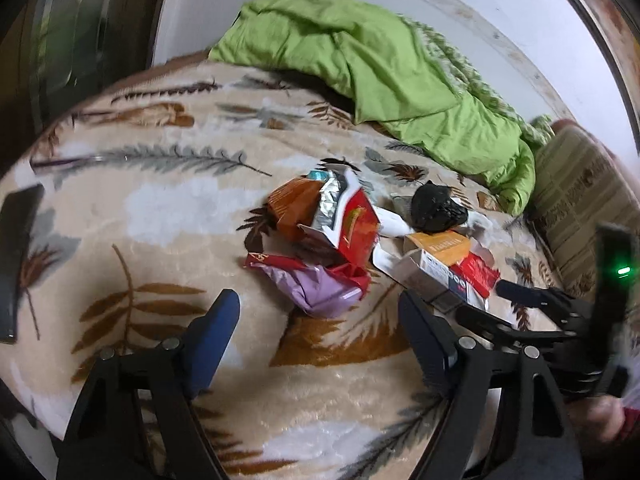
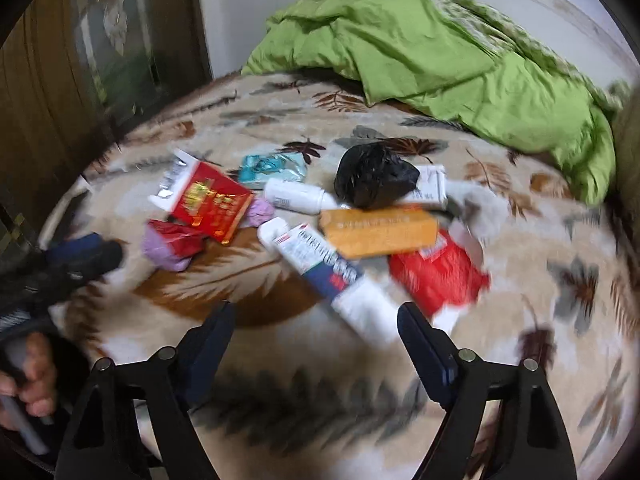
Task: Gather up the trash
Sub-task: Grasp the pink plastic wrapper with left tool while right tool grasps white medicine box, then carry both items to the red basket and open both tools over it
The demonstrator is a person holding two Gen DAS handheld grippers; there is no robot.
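Note:
A heap of trash lies on a leaf-patterned blanket on the bed. It holds a red box, a purple wrapper, a crumpled black bag, an orange box, a white-and-blue tube box, a white bottle and a red packet. My left gripper is open and empty, just in front of the purple wrapper. My right gripper is open and empty, with the tube box's near end between its fingertips. It also shows at the right edge of the left wrist view.
A rumpled green duvet lies at the back of the bed against the wall. A striped pillow sits at the right. A dark flat object lies on the blanket at the far left. A dark wooden cabinet stands left.

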